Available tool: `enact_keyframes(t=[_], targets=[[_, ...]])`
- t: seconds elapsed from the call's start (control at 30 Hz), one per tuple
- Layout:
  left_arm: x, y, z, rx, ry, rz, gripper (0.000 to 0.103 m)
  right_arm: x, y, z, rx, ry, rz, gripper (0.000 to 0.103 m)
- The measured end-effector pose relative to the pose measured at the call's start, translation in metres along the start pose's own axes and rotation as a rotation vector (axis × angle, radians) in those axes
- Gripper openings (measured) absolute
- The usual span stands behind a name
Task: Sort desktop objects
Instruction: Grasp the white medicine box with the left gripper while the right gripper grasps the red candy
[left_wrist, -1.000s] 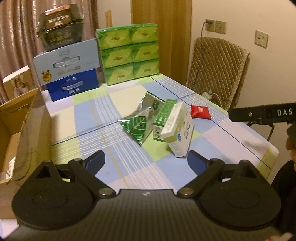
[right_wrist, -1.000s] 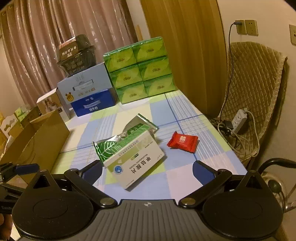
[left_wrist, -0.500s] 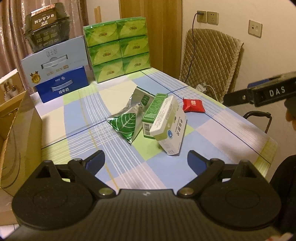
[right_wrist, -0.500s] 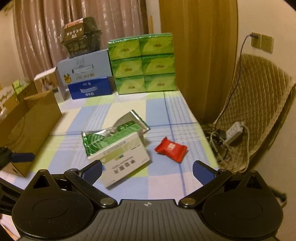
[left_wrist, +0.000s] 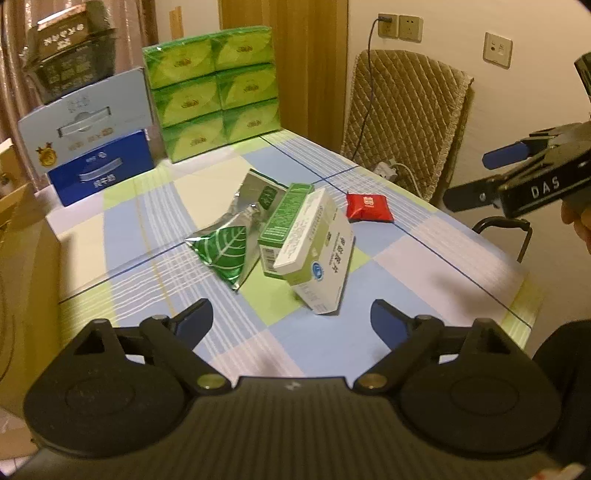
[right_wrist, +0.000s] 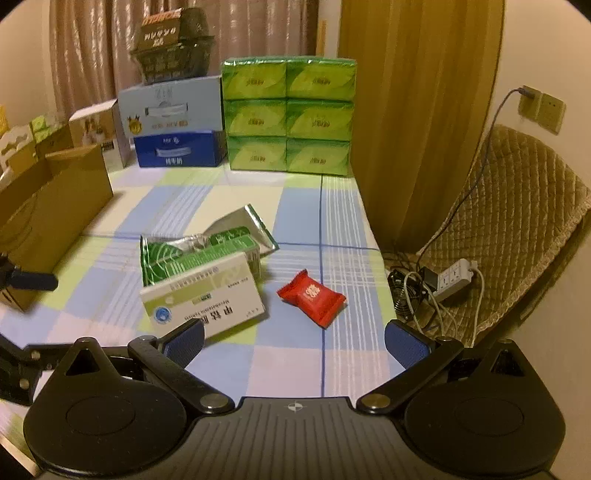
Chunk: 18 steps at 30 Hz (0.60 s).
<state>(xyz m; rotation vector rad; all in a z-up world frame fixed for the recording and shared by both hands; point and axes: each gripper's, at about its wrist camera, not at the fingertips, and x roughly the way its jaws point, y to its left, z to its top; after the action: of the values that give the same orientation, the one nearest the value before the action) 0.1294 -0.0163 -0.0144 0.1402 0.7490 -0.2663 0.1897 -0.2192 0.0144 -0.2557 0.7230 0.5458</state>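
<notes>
Since the earlier frames the right gripper (right_wrist: 293, 341) has swung to face the red sachet (right_wrist: 312, 297); the left gripper (left_wrist: 291, 321) has just been narrowing, nothing between its fingers. Both stand spread. The cardboard box (right_wrist: 48, 218) is cut off at the edge. On the checked surface (left_wrist: 424, 266) the white medicine box (left_wrist: 317, 254) leans on a green box (left_wrist: 282, 225), hiding part of the foil leaf pouch (left_wrist: 221, 254). The print is illegible.
</notes>
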Motion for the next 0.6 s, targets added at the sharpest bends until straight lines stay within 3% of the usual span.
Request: enact_keyframes(t=[0.47, 0.6], targets=[[0.073, -0.003, 0.025, 0.044, 0.043, -0.011, 0.065, 0.056, -0.021, -0.012, -0.077, 0.071, 0.044, 0.101], [0.087, 0.000, 0.027, 0.035, 0.053, -0.021, 0.048, 0.075, -0.025, -0.011, -0.106, 0.079, 0.054, 0.101]])
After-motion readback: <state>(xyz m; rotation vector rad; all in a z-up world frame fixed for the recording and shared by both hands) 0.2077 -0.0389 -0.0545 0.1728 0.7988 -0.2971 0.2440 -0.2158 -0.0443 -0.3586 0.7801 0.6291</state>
